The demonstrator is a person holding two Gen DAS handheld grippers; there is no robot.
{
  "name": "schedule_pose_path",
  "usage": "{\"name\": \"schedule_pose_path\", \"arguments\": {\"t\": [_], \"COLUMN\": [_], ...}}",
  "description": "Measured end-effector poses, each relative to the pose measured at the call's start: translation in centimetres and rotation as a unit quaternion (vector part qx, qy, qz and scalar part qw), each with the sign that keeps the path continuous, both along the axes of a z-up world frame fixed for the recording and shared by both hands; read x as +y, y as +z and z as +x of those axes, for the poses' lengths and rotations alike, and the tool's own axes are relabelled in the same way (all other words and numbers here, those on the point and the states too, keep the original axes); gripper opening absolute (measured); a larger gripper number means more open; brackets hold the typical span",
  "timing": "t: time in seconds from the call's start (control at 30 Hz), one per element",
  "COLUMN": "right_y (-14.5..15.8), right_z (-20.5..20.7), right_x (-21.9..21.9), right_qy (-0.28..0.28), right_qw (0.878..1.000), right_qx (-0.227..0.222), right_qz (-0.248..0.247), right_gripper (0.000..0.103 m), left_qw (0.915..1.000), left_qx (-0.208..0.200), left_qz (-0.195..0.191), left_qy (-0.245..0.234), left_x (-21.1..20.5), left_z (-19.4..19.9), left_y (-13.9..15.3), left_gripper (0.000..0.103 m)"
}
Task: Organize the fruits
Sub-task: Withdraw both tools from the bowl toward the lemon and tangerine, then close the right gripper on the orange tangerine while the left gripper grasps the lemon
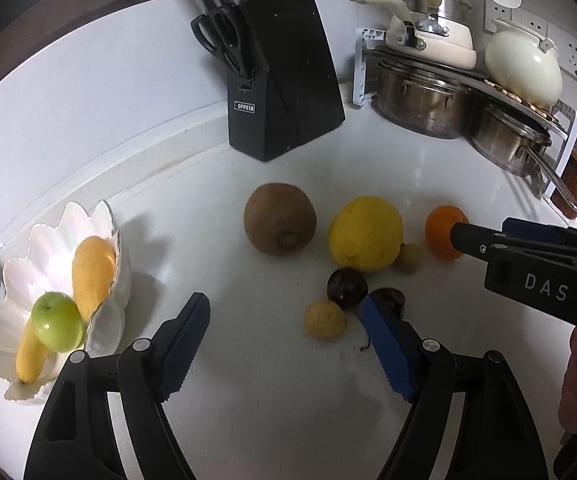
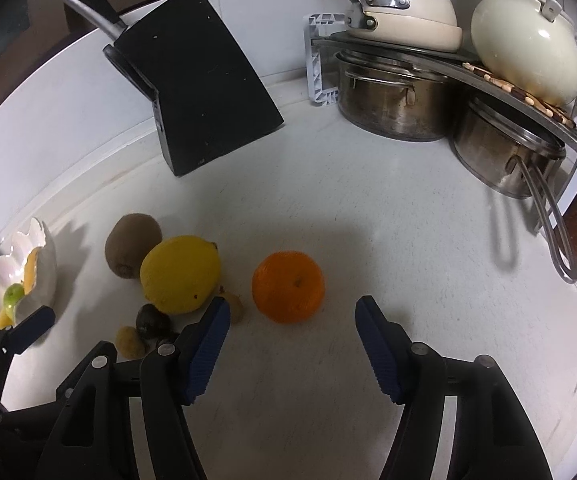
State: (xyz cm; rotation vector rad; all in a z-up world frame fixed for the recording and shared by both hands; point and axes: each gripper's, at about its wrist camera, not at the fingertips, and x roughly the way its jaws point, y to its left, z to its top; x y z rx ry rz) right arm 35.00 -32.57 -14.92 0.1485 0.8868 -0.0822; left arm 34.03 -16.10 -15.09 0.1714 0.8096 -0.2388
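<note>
On the white worktop (image 2: 368, 208), the round orange fruit (image 2: 288, 287) sits at twelve o'clock just beyond the right gripper (image 2: 292, 344), jaws spread and empty. Left gripper (image 1: 284, 344), also spread, faces the small yellow fruit (image 1: 324, 319).

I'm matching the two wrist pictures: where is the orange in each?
Left wrist: orange at right of middle, partly behind the right gripper's tip.
Right wrist: orange at centre, just beyond the open fingers.
Shared landmark: the lemon lies left of it.
</note>
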Motion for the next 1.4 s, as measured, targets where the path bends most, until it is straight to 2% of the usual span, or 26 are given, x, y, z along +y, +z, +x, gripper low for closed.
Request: {"name": "schedule_pose_path", "arguments": {"t": [0.27,0.57,0.83,0.9,1.0,1.2,1.4], "right_y": [-0.9,-2.1,-2.9,-3.1,-3.4,-3.0,-1.3], "right_z": [1.2,2.7,3.6,3.7,3.9,3.3,2.5], "right_x": [-0.4,-0.8,-0.7,-0.7,-0.5,-0.5,-1.3], "right_qy": [0.001,-0.003,-0.003,-0.001,0.006,-0.001,-0.023], "right_qw": [1.000,0.998,0.998,0.998,0.997,0.998,0.998], "right_qx": [0.010,0.023,0.033,0.036,0.041,0.033,0.015], "right_qz": [0.021,0.051,0.057,0.057,0.063,0.055,0.049], "right_gripper": [0.066,0.066,0.065,0.056,0.049,0.048,0.048], "left_qw": [0.9997,0.9950,0.9954,0.9957,0.9959,0.9957,0.9950], "left_qx": [-0.012,-0.043,-0.027,-0.024,-0.019,-0.017,-0.008], "left_qz": [-0.002,0.019,0.018,0.018,0.014,0.015,0.006], "left_qy": [-0.021,-0.088,-0.090,-0.088,-0.087,-0.090,-0.099], "left_x": [-0.7,-3.0,-3.1,-3.0,-3.0,-3.4,-4.7], "left_z": [0.9,1.5,2.2,2.2,2.3,2.7,3.4], "left_y": [0.5,1.8,1.3,1.0,0.7,0.4,0.4], "left_gripper": [0.078,0.078,0.078,0.078,0.078,0.078,0.078]}}
